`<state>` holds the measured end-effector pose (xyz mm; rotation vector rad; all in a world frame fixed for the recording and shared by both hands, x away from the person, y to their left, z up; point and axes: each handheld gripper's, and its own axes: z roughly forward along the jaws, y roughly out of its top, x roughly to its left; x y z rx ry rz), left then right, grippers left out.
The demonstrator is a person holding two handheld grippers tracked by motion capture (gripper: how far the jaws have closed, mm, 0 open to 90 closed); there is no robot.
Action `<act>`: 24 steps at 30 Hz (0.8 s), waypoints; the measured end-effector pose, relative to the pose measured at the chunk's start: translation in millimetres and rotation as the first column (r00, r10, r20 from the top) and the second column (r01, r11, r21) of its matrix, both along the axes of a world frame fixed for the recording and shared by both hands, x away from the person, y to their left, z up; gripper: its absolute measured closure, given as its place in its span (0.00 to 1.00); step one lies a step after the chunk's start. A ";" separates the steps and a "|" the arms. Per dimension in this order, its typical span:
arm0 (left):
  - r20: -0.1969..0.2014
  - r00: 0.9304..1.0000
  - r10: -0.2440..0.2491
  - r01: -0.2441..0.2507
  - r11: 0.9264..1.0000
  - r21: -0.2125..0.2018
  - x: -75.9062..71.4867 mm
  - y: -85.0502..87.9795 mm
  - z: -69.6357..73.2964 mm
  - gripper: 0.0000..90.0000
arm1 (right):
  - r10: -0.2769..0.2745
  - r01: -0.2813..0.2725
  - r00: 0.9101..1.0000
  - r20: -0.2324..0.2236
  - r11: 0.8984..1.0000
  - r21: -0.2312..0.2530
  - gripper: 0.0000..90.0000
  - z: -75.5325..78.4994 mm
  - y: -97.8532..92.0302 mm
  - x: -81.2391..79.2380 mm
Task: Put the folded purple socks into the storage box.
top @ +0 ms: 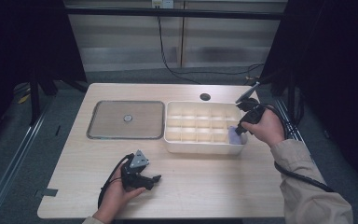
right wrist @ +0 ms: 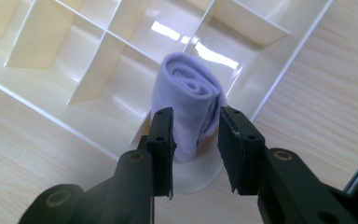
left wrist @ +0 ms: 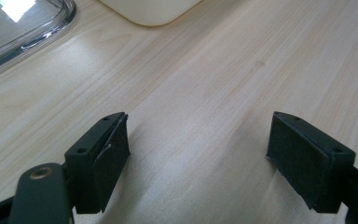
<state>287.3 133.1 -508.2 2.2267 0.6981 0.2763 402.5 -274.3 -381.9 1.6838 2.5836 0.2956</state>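
A rolled lavender cloth (right wrist: 189,100) stands upright between the pads of my right gripper (right wrist: 196,116), which presses it from both sides. The roll (top: 234,136) hangs at the near right corner compartment of the cream divided tray (top: 200,149), whose rim (right wrist: 289,70) and partitions lie below it; the other compartments that I can see hold nothing. My right gripper (top: 239,130) reaches in from the tray's right side. My left gripper (top: 153,182) rests low over the table near the front edge, jaws wide apart. Between its pads (left wrist: 109,149) I see only bare wood.
A flat, clear-rimmed rectangular lid (top: 126,119) lies left of the tray, and its edge (left wrist: 9,42) is at the far left in the left gripper view. A round hole (top: 205,97) sits in the table behind the tray. Cables trail from both grippers.
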 end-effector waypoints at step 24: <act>0.000 1.000 0.000 0.000 1.000 0.000 0.0 0.0 0.0 0.22 | -0.014 0.014 1.000 -0.020 1.000 -0.001 0.88 10.8 9.6 23.1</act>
